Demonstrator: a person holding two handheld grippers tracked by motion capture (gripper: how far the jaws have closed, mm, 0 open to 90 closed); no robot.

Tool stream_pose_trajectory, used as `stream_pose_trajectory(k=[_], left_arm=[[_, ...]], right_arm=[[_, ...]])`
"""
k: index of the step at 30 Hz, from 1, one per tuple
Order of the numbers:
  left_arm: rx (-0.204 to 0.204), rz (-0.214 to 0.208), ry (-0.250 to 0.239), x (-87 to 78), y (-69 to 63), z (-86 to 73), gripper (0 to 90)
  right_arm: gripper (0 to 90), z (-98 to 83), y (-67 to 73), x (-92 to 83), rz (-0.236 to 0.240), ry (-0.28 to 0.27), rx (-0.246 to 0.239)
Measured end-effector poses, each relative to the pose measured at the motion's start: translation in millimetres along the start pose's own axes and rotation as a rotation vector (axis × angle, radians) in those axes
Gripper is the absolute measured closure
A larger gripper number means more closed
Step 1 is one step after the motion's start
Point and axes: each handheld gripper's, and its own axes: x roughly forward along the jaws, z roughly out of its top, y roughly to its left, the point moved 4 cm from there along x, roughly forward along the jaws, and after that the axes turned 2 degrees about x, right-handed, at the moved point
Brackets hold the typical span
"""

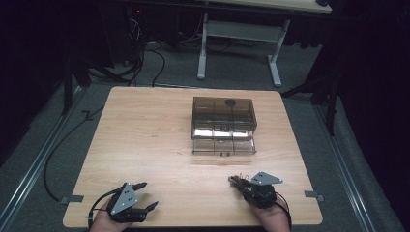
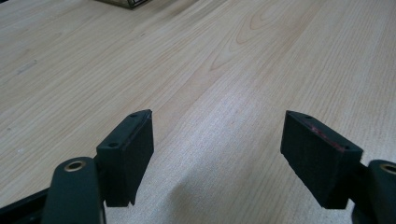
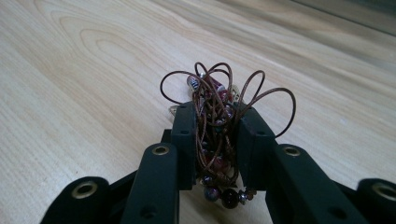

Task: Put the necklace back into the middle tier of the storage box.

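Note:
My right gripper (image 3: pixel 215 126) is shut on a bundle of brown cord with dark red beads (image 3: pixel 219 100); its loops stick out above the pads. From above, the same gripper (image 1: pixel 237 182) lies near the table's front right, the beaded cord (image 1: pixel 239 181) at its tip. Front left, my left gripper (image 1: pixel 147 195) rests open with nothing in it. Its own view shows both pads (image 2: pixel 128 149) wide apart over bare wood. A smoky clear plastic drawer box (image 1: pixel 223 118) stands mid-table, its lower drawer (image 1: pixel 223 145) pulled out toward me.
The wooden table (image 1: pixel 145 140) has its front edge just under both hands. A white-legged desk (image 1: pixel 239 34) and loose cables (image 1: pixel 145 53) stand on the floor beyond. Metal rails (image 1: pixel 34 164) run along the floor at the left.

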Motion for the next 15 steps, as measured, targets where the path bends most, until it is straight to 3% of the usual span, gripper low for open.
stream_pose_trajectory(k=[7,9,15], left_arm=[[0.003,0.002,0.001,-0.2,-0.2,0.0,26.1],[0.002,0.002,0.001,-0.3,0.0,0.0,26.1],[0.000,0.000,-0.002,-0.2,0.2,0.0,26.1]], right_arm=[[69.5,-3.1,0.5,0.8,0.011,0.021,0.008],[64.5,-1.7,0.8,-2.1,0.021,0.009,0.012],[60.5,-1.8,-2.1,-12.0,0.028,-0.014,0.035]])
